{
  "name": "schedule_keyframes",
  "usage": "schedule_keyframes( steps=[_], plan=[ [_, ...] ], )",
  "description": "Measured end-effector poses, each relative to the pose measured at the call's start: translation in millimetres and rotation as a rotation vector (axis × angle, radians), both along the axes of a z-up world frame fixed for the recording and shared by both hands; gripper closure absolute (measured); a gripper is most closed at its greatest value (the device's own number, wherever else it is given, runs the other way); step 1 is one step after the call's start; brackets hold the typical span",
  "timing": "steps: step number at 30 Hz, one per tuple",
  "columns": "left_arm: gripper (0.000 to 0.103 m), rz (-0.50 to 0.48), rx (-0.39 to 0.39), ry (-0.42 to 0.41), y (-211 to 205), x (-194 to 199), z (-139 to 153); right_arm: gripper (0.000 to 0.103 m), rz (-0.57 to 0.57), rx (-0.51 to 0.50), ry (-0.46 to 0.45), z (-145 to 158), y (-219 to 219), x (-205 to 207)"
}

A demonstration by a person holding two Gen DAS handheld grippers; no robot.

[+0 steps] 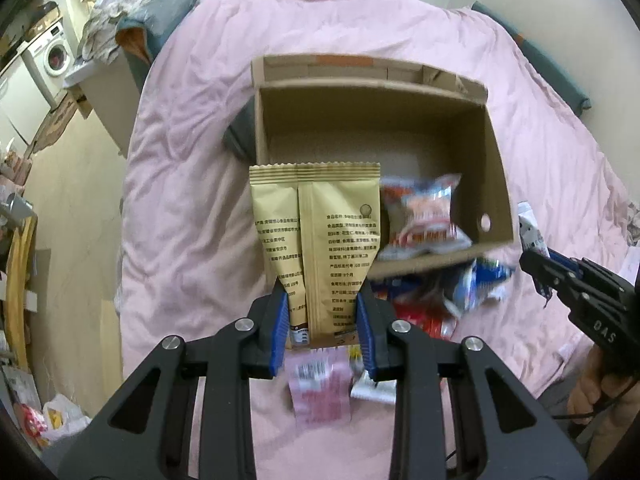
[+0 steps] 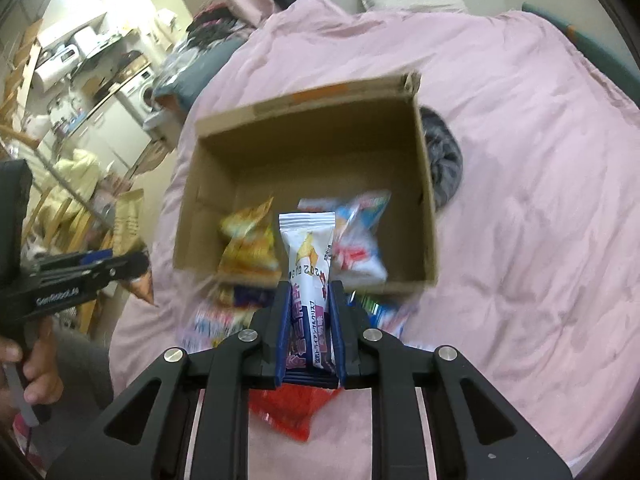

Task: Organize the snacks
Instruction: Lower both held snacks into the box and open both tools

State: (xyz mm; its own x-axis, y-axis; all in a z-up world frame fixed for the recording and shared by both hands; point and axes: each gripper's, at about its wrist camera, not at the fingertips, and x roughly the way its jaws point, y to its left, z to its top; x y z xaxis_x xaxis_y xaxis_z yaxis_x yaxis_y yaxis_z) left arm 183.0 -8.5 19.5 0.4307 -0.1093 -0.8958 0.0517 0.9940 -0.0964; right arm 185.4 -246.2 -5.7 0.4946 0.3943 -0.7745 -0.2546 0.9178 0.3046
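Left tongs [image 1: 322, 320]: clamped on the lower end of a tan pouch [image 1: 320, 240], held upright over the near edge of the box [image 1: 496, 184], apparently for dropping in.
Right tongs [image 2: 308, 328]: clamped on a white bar [image 2: 308, 256], likewise aimed at the box.
Box: open, on a pink bed [image 1: 192, 184]; several packets [image 2: 360, 240] already inside.
Loose snacks [image 1: 436, 320]: on the bed just beside the box, awaiting sorting.
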Motion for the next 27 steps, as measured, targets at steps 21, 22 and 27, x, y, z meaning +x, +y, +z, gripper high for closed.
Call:
schedule_keyframes(
  steps=[21,22,27],
  plan=[
    [0.077,0.003,-0.077,0.011,-11.2,91.9,-55.0,0.084,-0.089,-0.033,0.015,-41.7,-11.4,80.1],
    [0.077,-0.002,-0.077,0.014,-12.7,92.4,-56.1,0.084,-0.09,-0.035,0.02,-42.2,-10.1,80.7],
    [0.077,-0.018,-0.082,0.036,-18.1,91.1,-63.3,0.084,-0.094,-0.08,0.019,-43.4,-4.9,83.4]
  ],
)
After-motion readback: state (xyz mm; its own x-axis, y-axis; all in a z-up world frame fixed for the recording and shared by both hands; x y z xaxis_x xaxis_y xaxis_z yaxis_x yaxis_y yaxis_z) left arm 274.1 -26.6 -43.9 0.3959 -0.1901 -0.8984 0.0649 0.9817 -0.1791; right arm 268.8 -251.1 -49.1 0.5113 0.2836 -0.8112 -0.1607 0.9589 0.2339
